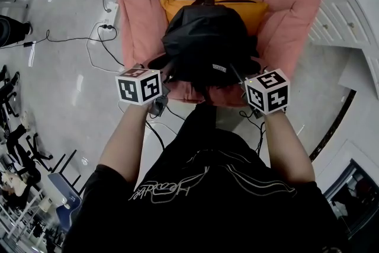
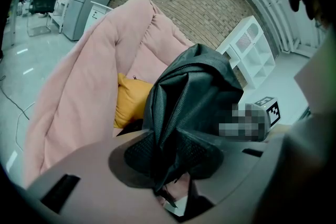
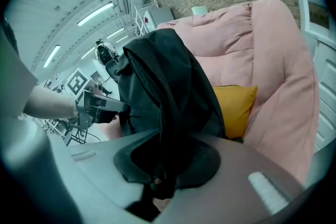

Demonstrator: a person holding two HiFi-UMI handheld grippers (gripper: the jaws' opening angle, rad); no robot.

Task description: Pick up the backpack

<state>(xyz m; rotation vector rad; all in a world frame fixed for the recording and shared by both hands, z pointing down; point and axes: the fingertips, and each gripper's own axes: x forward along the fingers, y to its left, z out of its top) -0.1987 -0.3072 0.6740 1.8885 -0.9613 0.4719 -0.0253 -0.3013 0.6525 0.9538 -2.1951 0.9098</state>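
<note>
Both the left gripper [image 2: 167,186] and right gripper [image 3: 157,183] have fingers pinched tight on backpack [image 1: 207,38] fabric (thin folds) — might slip once weight loads.

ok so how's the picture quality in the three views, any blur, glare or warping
Head view: sharp, fisheye-bent at the edges, soft glare on the glossy floor. Left gripper view: dark corners, backpack crisp. Right gripper view: bright ceiling lights, strong barrel warp, backpack nearly featureless black.

Pink armchair [image 1: 139,3], yellow cushion [image 1: 257,12] against its back; cables [image 1: 65,39] on floor left; white cabinet [image 1: 346,15] right
</note>
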